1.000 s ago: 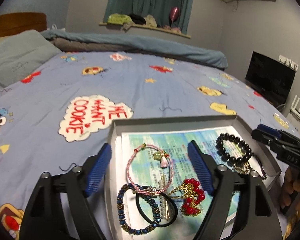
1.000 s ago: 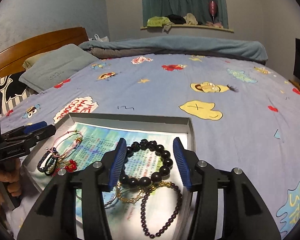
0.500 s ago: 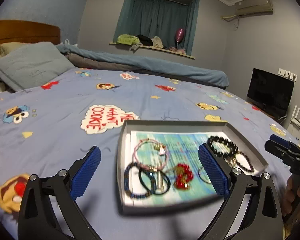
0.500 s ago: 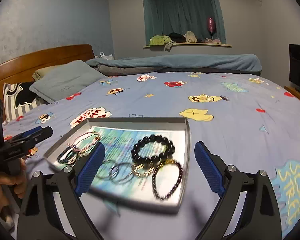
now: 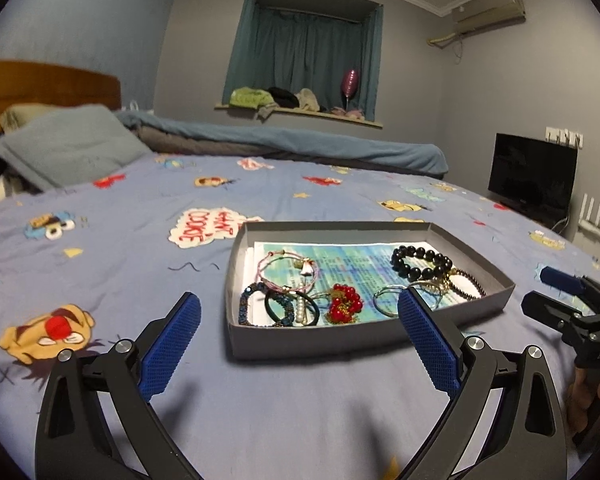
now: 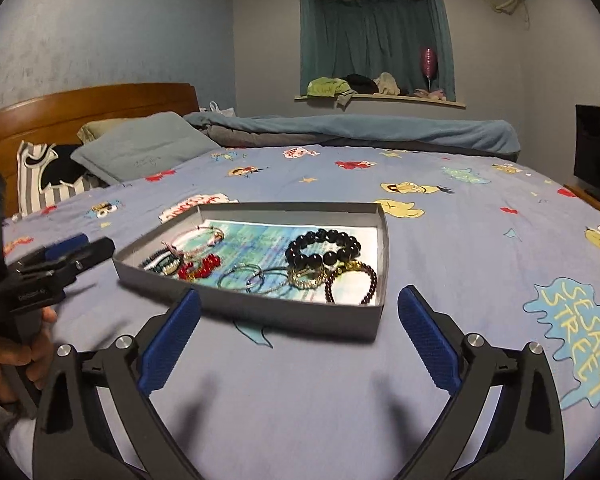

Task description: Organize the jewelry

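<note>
On the blue cartoon-print bedsheet (image 5: 148, 264) lies a shallow grey cardboard tray (image 5: 340, 344), lined with a printed blue-green paper whose text is too small to read. Inside the tray, a black beaded bracelet (image 5: 420, 260) sits toward the right wall, a red bead cluster (image 5: 344, 300) near the front, and a pink cord bracelet (image 5: 288, 272) toward the left, likely grouped for sorting. Short of the tray's front wall, the left claw (image 5: 300, 344) and right claw (image 6: 296, 340) both gape wide, holding nothing. Beside the tray the sheet reads "COOKIE" and "SESAME STREET".
</note>
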The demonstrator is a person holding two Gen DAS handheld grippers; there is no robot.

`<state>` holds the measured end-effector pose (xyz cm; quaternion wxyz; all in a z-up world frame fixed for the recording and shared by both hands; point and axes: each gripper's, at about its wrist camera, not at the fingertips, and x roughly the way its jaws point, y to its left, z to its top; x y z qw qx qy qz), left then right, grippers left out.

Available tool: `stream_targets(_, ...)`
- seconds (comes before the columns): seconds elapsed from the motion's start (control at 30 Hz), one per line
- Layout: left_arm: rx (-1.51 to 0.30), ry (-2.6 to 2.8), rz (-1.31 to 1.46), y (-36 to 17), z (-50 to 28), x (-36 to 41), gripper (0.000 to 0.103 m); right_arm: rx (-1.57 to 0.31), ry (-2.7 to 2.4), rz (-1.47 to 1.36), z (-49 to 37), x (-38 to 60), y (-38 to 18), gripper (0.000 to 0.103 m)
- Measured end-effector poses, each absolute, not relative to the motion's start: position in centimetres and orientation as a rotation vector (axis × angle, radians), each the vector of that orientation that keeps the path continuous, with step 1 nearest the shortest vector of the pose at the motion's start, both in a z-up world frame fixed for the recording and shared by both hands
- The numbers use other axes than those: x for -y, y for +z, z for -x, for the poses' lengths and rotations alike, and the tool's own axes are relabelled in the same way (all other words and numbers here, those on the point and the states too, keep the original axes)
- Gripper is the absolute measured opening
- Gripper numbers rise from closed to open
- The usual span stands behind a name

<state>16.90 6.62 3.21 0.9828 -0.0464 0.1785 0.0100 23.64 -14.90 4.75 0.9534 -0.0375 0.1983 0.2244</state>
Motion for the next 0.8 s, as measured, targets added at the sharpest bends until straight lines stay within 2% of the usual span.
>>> stream_targets(0.8,-0.37,0.015,0.066,3.2,-16.1,-5.9,0.098,-0.389,0.455,0.042,-22.7,15.8,4.8,0.097)
